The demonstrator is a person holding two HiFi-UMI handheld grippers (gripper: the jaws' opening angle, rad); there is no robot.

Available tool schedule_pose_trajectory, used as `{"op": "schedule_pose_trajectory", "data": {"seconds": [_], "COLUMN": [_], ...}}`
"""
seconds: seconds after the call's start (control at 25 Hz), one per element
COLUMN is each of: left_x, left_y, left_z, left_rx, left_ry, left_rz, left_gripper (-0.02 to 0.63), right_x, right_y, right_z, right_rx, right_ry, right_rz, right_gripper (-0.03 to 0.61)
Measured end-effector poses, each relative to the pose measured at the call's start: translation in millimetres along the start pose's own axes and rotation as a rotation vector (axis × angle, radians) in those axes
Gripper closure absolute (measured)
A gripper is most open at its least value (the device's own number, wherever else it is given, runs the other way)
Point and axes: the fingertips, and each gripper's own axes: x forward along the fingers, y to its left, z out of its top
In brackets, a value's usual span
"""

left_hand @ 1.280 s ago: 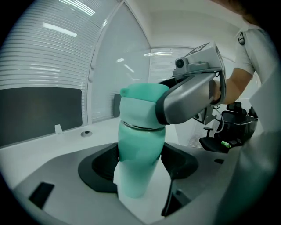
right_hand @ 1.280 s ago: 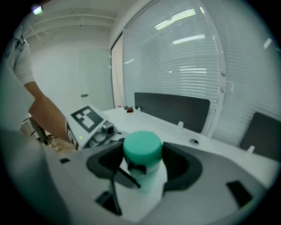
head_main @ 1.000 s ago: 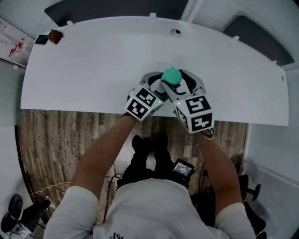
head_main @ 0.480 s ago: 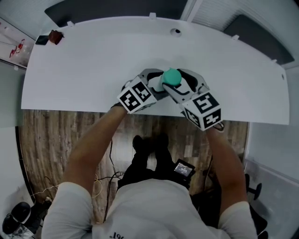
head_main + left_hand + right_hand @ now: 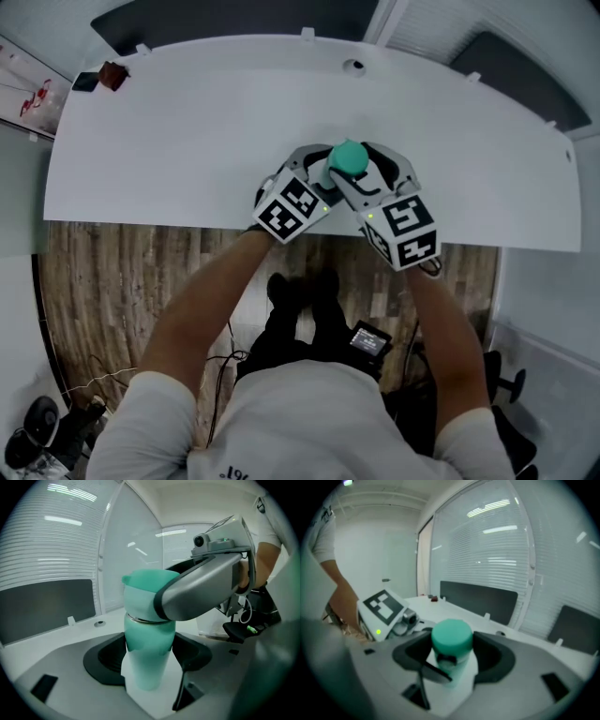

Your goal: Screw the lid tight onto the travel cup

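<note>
Left gripper [image 5: 150, 653] clamped on the travel cup [image 5: 143, 677] body, right gripper [image 5: 452, 659] closed round the lid [image 5: 451, 637]. Cup stands upright near the table [image 5: 187, 141] front edge. I read this as mid-tightening. Next: twist right, brace left.

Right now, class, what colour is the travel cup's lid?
Teal green: the lid on the travel cup shows best in the right gripper view.

Left tool [image 5: 326, 174] clamped on the cup [image 5: 147, 653], right tool [image 5: 364, 167] on its lid [image 5: 451, 637], both angled inward.
</note>
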Motion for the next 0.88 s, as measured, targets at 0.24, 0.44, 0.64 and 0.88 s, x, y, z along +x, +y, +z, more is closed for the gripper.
{"op": "schedule_pose_trajectory", "data": {"seconds": [0.24,0.44,0.64,0.88], "left_x": [1.0,-0.3,-0.6,1.2], "left_y": [4.1,0.3,-7.7,-10.0], "left_z": [-3.4,-0.6,2.4,3.9], "left_rx": [-0.087,-0.049,0.123,0.113], "left_ry": [-0.016,-0.014,0.017,0.022], "left_rz": [0.192,0.097,-0.123,-0.129], "left_gripper": [0.290,0.290,0.287,0.287], "right_x": [-0.5,-1.2,-1.6,-2.6], "right_y": [-0.7,0.0,11.0,9.4], "right_z": [-1.5,-1.3,0.2,-1.4], "right_rx": [0.047,0.041,-0.054,-0.064], "right_ry": [0.005,-0.014,-0.013,-0.002], "right_rz": [-0.115,-0.041,0.120,0.117], "right_gripper": [0.284,0.284,0.284,0.285]}}
